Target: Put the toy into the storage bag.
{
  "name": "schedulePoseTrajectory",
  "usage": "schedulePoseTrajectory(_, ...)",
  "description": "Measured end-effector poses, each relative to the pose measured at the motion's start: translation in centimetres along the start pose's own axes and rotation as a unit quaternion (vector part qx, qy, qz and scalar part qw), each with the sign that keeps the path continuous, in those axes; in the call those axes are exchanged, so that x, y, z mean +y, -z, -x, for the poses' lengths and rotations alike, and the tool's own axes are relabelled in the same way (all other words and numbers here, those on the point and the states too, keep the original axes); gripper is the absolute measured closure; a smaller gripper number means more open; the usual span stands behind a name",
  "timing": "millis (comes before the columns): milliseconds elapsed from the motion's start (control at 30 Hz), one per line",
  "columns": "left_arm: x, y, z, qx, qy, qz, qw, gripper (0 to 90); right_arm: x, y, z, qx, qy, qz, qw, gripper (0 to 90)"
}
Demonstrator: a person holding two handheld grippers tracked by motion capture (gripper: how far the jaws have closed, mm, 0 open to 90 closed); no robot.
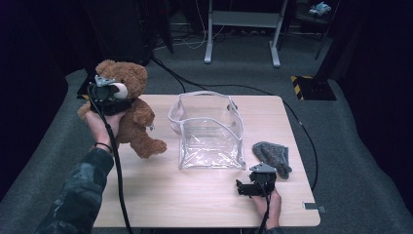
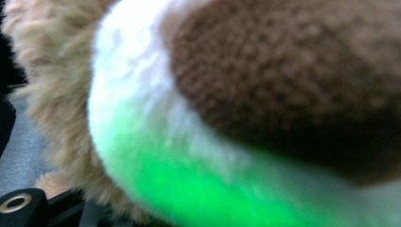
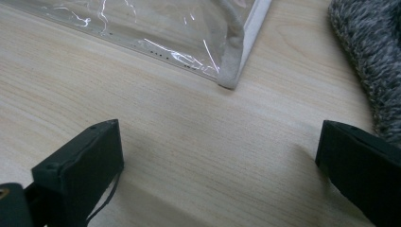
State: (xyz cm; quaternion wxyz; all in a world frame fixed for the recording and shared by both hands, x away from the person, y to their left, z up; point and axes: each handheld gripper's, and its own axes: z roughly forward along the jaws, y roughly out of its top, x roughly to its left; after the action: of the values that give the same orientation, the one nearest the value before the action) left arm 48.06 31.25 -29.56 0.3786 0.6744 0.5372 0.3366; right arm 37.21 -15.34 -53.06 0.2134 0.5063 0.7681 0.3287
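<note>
A brown teddy bear [image 1: 137,122] hangs over the table's left edge, legs dangling. My left gripper [image 1: 116,92] is shut on its head at the muzzle. In the left gripper view the bear's pale muzzle [image 2: 142,118] and brown nose [image 2: 293,80] press right up to the camera. A clear plastic bag [image 1: 209,129] stands open at mid-table, and its near corner [image 3: 231,75] shows in the right gripper view. My right gripper [image 1: 242,187] rests open on the table's front right, jaws wide apart [image 3: 217,161] with only bare wood between them.
A grey knitted piece [image 1: 272,157] lies right of the bag, close to my right gripper [image 3: 373,56]. The wooden table [image 1: 195,204] has bare room in front of the bag. Black cables run over the carpet, and a metal frame [image 1: 242,29] stands behind.
</note>
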Motion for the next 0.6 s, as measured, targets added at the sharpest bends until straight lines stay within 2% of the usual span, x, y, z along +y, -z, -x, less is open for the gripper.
schedulePoseTrajectory(600, 3.8, 0.3, 0.4, 0.019, -0.011, 0.026, 0.9994, 43.7, 0.0, 0.0, 0.0, 0.000, 0.000, 0.000, 1.0000, 0.9)
